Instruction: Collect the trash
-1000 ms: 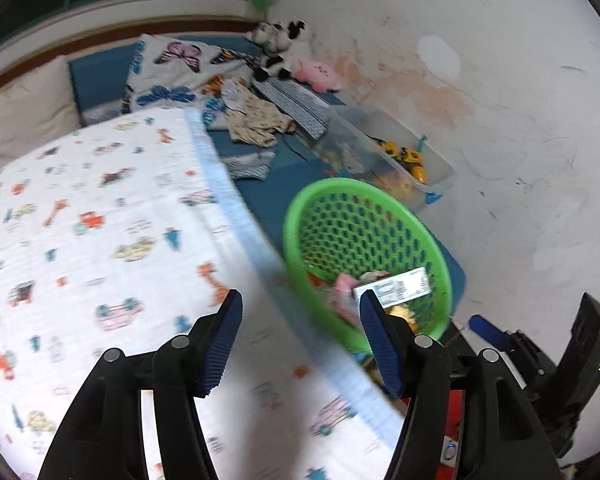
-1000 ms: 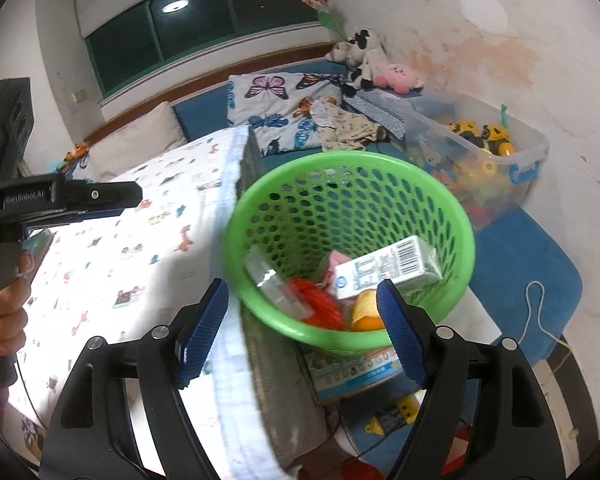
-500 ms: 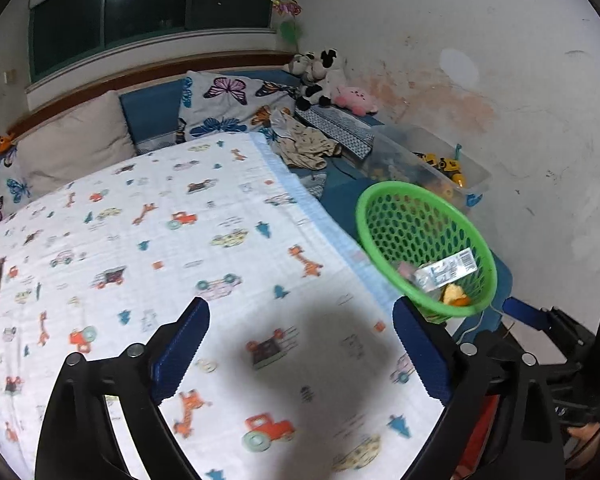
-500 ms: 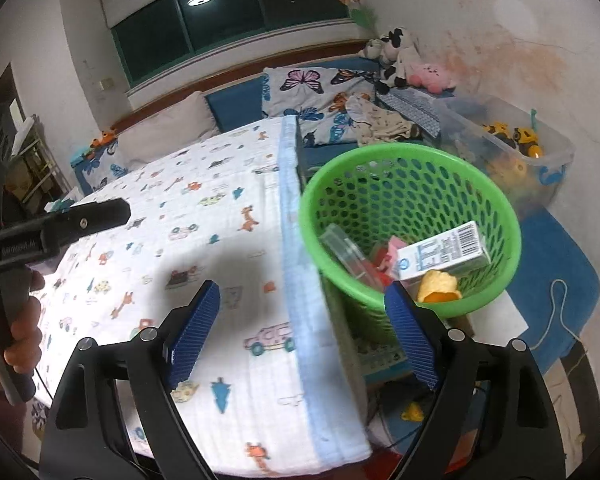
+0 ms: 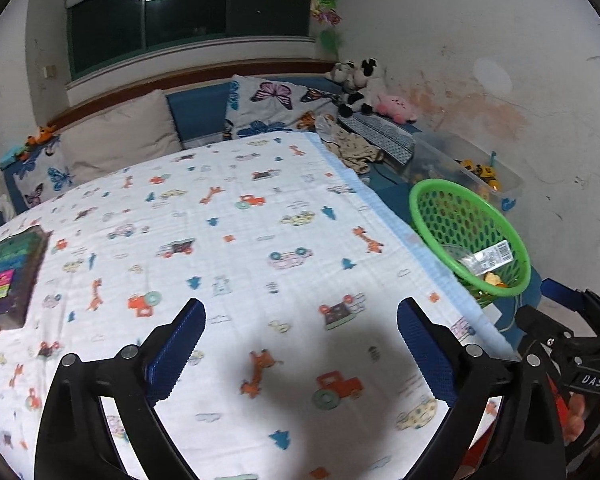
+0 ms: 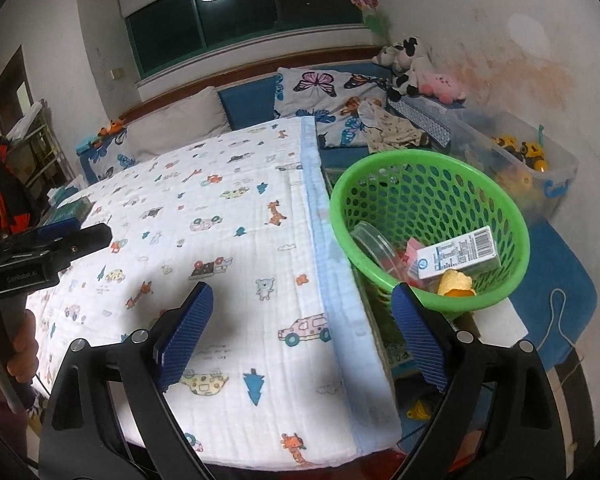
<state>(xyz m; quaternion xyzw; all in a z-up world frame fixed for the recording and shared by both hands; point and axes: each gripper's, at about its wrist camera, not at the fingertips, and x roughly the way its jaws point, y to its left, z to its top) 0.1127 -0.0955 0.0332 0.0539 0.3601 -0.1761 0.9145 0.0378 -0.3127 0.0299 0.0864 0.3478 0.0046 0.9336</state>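
basket (image 6: 428, 176): glossy perforated plastic | blanket (image 6: 228, 240): soft printed cloth | carton (image 6: 456, 258): printed paper

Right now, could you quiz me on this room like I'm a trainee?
1. True or false: the left claw is gripping a piece of trash.
2. Where does the milk carton lie: A on the blanket, B in the green basket, C in the clear toy bin?
3. What flat thing lies at the blanket's far left edge?

Key: 1 false, both claws are open and empty. 2 B. 3 a dark book.
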